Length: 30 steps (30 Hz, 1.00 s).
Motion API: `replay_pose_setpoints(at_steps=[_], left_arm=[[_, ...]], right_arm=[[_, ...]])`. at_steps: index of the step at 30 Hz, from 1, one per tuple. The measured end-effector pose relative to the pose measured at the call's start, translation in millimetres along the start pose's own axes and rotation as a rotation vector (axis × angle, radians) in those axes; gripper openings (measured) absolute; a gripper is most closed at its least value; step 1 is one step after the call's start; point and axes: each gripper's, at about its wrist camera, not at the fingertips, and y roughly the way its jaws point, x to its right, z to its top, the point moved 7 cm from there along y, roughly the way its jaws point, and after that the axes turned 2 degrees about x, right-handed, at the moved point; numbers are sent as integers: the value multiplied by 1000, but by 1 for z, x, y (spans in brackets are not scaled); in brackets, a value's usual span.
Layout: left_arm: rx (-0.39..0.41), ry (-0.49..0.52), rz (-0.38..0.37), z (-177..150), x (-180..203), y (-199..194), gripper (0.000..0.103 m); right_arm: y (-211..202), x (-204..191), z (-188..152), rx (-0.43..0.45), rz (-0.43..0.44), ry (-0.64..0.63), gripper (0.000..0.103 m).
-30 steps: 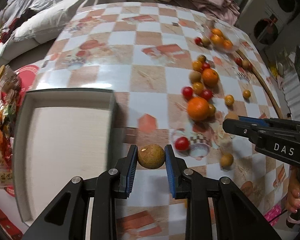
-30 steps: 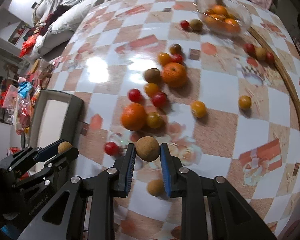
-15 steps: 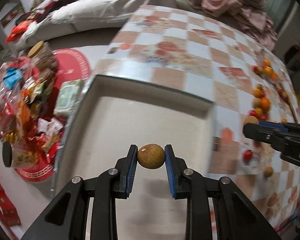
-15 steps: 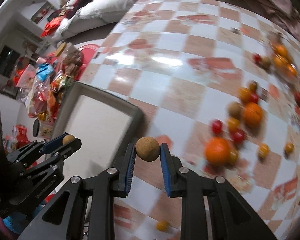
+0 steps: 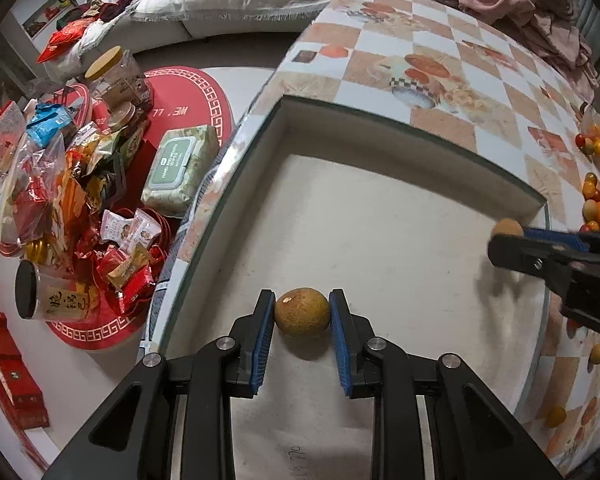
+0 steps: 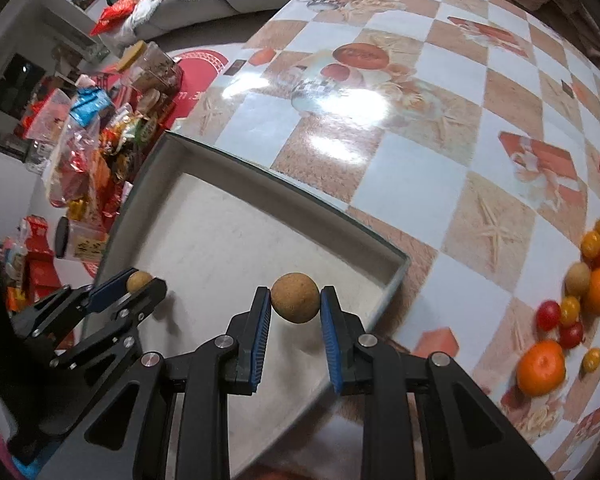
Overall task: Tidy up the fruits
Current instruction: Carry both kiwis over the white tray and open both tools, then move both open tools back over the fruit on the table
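Observation:
My left gripper (image 5: 302, 316) is shut on a round brown fruit (image 5: 302, 312) and holds it over the shallow white tray (image 5: 380, 240). My right gripper (image 6: 295, 308) is shut on a second brown fruit (image 6: 295, 298) above the tray's right part (image 6: 396, 280). The right gripper's tip with its fruit (image 5: 507, 227) also shows in the left wrist view near the tray's right wall. The left gripper with its fruit (image 6: 139, 281) shows in the right wrist view. Oranges (image 6: 540, 366) and small red and yellow fruits (image 6: 568, 312) lie on the checkered table to the right.
The tray sits at the table's left edge. Beyond the edge, on the floor, lie snack bags (image 5: 60, 184), jars (image 5: 112, 76) and a wipes pack (image 5: 176, 168). A glass bowl with fruits (image 5: 598, 148) stands far right. A sofa with clothes lies behind the table.
Both grippers have moved left from the scattered fruits to above the tray, each still holding its brown fruit.

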Motion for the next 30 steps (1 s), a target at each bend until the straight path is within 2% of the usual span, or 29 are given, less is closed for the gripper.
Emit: replay_pose_setpoints(at_steps=[5,6,7,8,9,14,15,18,22,30], left_arm=[[3,28,4,-1,4,3,29],[4,32,8,0,4,3,35],[5,34,15,0,3,2,62],[18,30,27,1,2,1,76],[39,23,31,2,1,-2,84],[26,32,16,0,3,-2,84],[24,34,15,-1,3,-3,84],[18,38,18,-3,3,-3,84],[7,43,22,-6,6,-6,84],[16,91,3,-1,31,-21,84]], right_arm=[[13,-4,5,-7,-49,-43,28],[15,-4,5,-9,-58,-50,28],[18,-5,4,-16,-66,-57,28],[20,-5,5,-21,-72,-61,28],[21,-5,5,-22,-78,-65,28],[20,-8,5,-15,-81,-84,32],[21,-8,6,-16,-76,-80,36],[17,-7,7,-6,-55,-61,61],[3,-10,10,33,-23,-51,75],[-37,5,8,108,14,27,76]])
